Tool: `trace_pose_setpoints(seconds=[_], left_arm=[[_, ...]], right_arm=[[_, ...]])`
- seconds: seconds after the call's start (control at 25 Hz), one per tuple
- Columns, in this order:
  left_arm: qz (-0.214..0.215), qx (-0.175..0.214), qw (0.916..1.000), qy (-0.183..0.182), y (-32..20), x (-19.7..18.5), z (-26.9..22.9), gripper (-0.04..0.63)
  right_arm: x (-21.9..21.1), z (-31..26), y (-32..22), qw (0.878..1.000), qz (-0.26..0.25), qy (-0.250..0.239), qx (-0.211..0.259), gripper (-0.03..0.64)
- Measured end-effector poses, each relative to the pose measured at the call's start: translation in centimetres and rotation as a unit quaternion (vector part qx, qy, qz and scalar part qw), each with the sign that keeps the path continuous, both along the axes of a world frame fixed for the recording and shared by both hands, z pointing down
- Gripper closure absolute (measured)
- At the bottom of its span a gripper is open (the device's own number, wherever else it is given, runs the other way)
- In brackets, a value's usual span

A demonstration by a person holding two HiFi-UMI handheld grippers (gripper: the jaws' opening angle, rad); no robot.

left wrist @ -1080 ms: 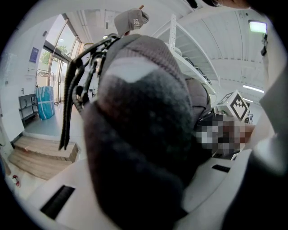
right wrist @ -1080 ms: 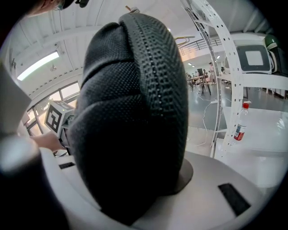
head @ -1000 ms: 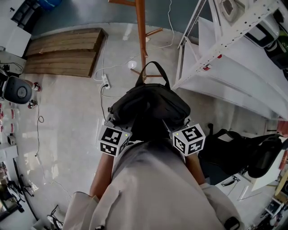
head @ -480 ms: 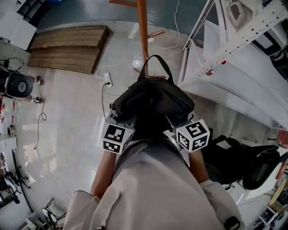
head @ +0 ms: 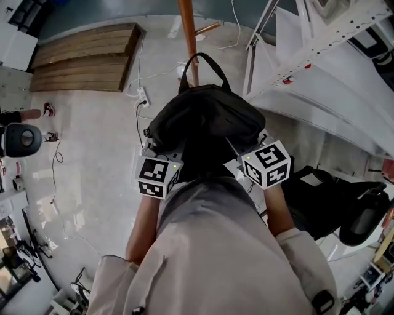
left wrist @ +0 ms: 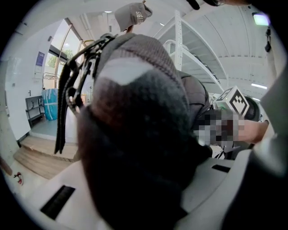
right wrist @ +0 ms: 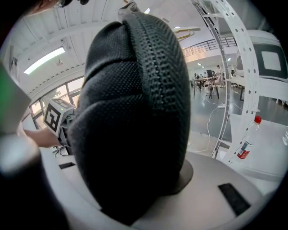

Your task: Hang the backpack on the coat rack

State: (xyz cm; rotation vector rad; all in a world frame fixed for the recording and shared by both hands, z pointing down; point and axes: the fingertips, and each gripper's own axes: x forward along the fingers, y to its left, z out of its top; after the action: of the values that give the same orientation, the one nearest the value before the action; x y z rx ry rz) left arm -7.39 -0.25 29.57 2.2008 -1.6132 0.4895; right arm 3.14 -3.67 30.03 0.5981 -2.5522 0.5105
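A black backpack [head: 203, 120] hangs in the air between my two grippers, its carry loop [head: 200, 64] pointing at the orange coat rack pole [head: 188, 31]. My left gripper [head: 154, 157] is shut on the bag's left side and my right gripper [head: 253, 144] is shut on its right side; the bag hides the fingertips. In the left gripper view the backpack [left wrist: 139, 134] fills the jaws, straps [left wrist: 67, 99] dangle at the left, and a grey cap [left wrist: 131, 13] sits atop the rack. The right gripper view shows the zippered edge of the backpack [right wrist: 153, 90] clamped between the jaws.
A white perforated shelving frame [head: 320, 67] stands close on the right, with a black office chair [head: 345, 206] below it. A wooden pallet [head: 83, 55] lies at the far left, and a power strip with cables [head: 143, 95] lies on the floor near the pole. A red-capped bottle [right wrist: 246, 143] stands by the frame.
Both grippers have carried the backpack forward toward the coat rack pole. Its carry loop now reaches the pole in the head view.
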Motion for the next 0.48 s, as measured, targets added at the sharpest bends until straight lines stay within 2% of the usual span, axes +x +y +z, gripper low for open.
trace_pose_setpoints(seconds=[0.48], left_arm=[[0.006,-0.03,0.9995,0.004,-1.4,-2.4,2.0,0.492]], right_arm=[[-2.4,2.2,-1.1,1.0,-0.002,0.004,-0.026,0.469]])
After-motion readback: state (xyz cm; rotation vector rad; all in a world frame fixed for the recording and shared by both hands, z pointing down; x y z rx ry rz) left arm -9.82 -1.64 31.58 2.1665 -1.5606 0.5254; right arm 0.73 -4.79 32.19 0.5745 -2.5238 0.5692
